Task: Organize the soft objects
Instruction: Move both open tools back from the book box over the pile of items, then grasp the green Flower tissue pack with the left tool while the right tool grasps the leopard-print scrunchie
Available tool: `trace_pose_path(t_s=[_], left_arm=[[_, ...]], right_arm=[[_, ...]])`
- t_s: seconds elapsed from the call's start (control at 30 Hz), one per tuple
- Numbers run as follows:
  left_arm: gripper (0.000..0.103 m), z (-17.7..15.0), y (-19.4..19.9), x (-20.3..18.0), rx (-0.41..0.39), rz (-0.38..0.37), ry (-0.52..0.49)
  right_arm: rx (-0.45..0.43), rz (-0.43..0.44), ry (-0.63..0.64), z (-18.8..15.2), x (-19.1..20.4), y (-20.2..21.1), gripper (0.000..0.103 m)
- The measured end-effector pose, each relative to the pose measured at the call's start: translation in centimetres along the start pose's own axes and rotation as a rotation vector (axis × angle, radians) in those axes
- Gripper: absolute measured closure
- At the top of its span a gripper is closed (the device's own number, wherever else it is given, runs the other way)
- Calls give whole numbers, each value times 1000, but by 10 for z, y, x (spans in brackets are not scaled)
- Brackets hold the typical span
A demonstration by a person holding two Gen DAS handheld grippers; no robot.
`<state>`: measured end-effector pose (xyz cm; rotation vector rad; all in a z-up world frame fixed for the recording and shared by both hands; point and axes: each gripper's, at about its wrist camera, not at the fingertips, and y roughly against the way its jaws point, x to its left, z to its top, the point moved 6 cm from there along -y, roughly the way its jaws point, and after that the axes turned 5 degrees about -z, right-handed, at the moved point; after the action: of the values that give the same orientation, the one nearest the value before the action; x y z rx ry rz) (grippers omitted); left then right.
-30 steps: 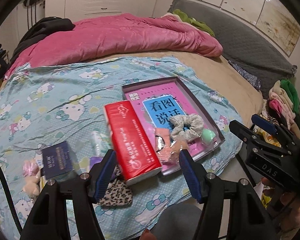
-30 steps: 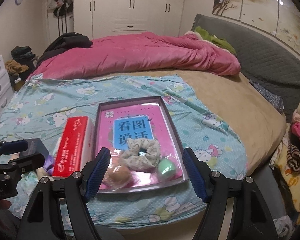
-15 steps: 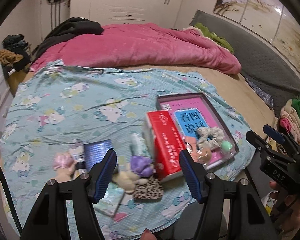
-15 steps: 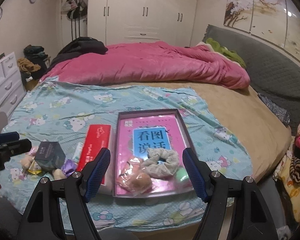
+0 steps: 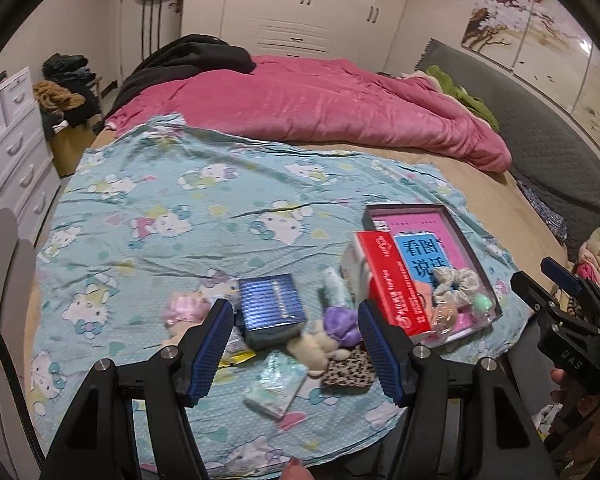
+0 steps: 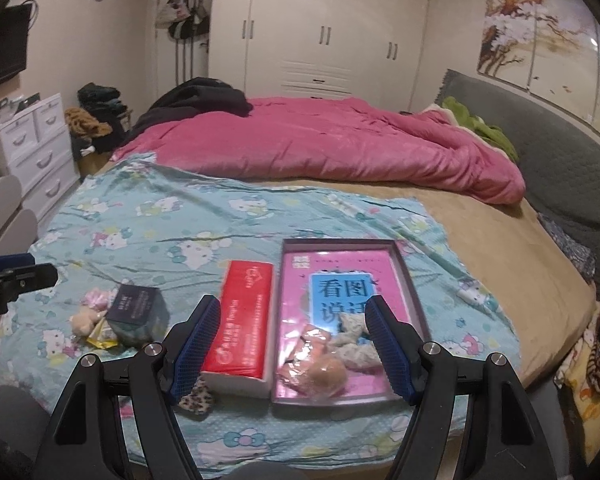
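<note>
A shallow grey tray (image 6: 410,280) with a pink book inside lies on the blue cartoon sheet. In it sit a grey scrunchie (image 5: 458,282), a green ball (image 5: 482,302) and a wrapped peach item (image 6: 326,372). Left of the tray lie a purple scrunchie (image 5: 340,320), a cream plush (image 5: 314,348), a leopard-print piece (image 5: 350,368) and a pink plush (image 5: 184,308). My left gripper (image 5: 296,346) is open and empty above these loose items. My right gripper (image 6: 290,346) is open and empty above the tray's near end.
A red tissue box (image 6: 244,320) lies along the tray's left side. A dark blue box (image 5: 270,306) and a tissue pack (image 5: 278,386) lie among the soft items. A pink quilt (image 6: 320,140) covers the far bed. White drawers (image 6: 36,148) stand at the left.
My left gripper has swung left, from over the tray and red box to over the loose soft items. My right gripper has pulled back and up. Both stay open.
</note>
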<state>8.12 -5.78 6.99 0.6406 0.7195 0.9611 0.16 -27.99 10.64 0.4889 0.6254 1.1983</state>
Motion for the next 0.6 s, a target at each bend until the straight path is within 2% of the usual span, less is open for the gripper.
trace_pose_path(t_s=[0.3,0.6], left_arm=[[38,-19,4,34,27,41,26],[38,-53,-17,52,101,47,49]], right_arm=[[-1,68,68,-4,45,3,27],[42,122,127,-30,81,-4,27]])
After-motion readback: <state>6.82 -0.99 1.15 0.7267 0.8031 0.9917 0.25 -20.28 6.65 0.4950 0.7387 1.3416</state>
